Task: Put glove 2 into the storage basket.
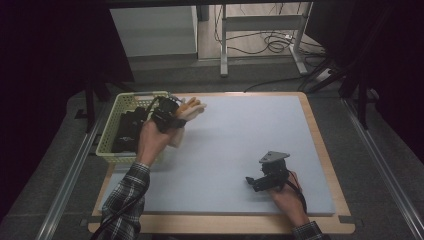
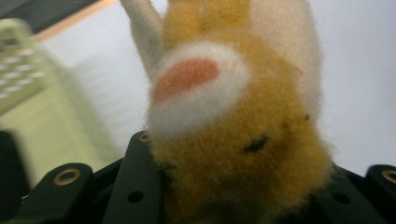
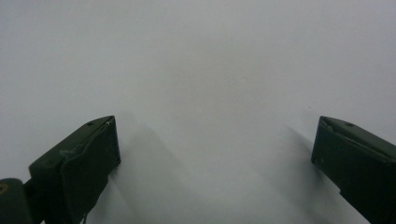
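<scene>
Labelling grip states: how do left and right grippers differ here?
Left gripper is shut on a plush toy, raised beside the basket. Right gripper is open with nothing between its jaws, low over the white mat near the person. Both are hand-held.

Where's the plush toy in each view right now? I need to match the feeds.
High view: the plush toy is at upper left, held in the left claw beside the green basket, above the grey mat.
Left gripper view: it takes up the centre, close up, orange and white, gripped between the jaws.
Right gripper view: not in it; open jaws over bare mat.
Shared landmark: the grey mat.
</scene>
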Demonstrator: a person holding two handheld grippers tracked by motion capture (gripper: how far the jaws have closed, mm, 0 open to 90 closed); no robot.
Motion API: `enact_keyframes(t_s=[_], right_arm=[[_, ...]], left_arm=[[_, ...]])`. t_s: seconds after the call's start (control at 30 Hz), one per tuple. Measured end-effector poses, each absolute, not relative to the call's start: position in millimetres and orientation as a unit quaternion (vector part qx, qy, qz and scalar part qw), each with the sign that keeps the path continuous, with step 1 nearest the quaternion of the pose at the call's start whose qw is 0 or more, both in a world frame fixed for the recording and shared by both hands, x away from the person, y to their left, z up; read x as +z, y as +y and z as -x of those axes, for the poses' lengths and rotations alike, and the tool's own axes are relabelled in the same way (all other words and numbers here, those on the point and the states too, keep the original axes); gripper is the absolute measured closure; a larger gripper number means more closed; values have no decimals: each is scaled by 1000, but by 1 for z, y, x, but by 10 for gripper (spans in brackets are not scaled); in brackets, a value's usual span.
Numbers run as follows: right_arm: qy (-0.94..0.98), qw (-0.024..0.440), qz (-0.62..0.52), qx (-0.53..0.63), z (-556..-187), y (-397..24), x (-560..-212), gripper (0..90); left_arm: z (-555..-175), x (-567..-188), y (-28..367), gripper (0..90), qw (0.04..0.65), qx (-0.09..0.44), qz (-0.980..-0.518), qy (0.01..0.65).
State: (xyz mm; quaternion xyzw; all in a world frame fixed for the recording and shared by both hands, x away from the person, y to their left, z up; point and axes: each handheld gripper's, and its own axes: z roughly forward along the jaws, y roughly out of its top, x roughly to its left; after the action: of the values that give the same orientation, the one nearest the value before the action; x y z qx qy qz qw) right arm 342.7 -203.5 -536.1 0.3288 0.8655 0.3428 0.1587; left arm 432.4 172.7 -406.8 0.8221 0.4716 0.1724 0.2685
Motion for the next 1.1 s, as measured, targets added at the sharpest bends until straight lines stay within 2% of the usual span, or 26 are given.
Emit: enact_keyframes(t_s=[0.27,0.53,0.8,1.1], right_arm=[[866,159,-329,343,-343,-204,-536,8],[866,159,-329,343,-343,-204,-536,8],[865,158,-329,343,-343,-204,-536,8],[865,158,-329,344,-343,-204,-536,8]], left_arm=[[-445,-400,230,649,254,201,-783,532],[-455,-416,277,641,248,206,-744,585],[-475,-451,284,630,223,189,-739,607],[-495,-492,272,603,154,156,-753,620]])
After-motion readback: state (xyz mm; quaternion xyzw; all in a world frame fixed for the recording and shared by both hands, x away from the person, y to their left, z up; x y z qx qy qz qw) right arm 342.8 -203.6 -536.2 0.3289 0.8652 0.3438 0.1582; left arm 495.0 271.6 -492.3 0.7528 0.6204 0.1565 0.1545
